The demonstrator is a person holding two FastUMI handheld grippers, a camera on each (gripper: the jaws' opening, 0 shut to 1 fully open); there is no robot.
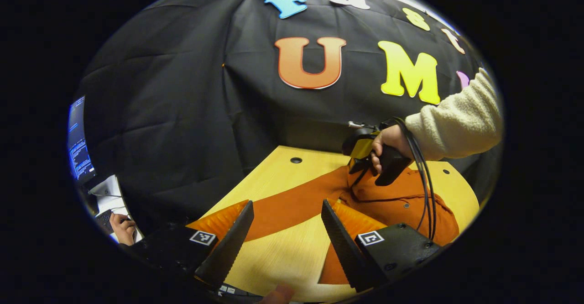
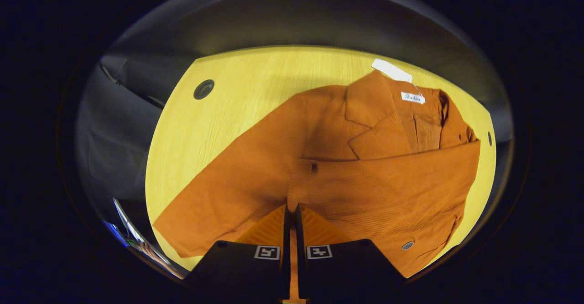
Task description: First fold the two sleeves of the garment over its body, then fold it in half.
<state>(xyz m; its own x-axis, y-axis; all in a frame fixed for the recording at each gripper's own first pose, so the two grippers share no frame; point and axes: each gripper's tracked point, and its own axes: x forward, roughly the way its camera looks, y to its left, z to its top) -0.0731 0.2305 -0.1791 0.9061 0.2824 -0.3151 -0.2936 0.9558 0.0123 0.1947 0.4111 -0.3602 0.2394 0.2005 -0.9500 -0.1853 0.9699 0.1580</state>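
Right hand-held gripper point(image 2: 292, 212) pinches orange garment point(image 2: 365, 167) on table point(image 2: 228, 94); left hand-held gripper point(image 1: 285, 224) spread above sleeve point(image 1: 292, 203).

Recording booth in a lab, black cloth wall point(image 1: 182, 89), wooden table point(image 2: 237, 94), computer monitor point(image 1: 78, 142) beside it

Ahead of my right fingers point(image 2: 286, 231) I see a matt, finely ribbed cloth garment point(image 2: 365, 176) on a smooth, pale wood-grain surface point(image 2: 237, 94), with a paper tag point(image 2: 391, 70) beyond its collar.
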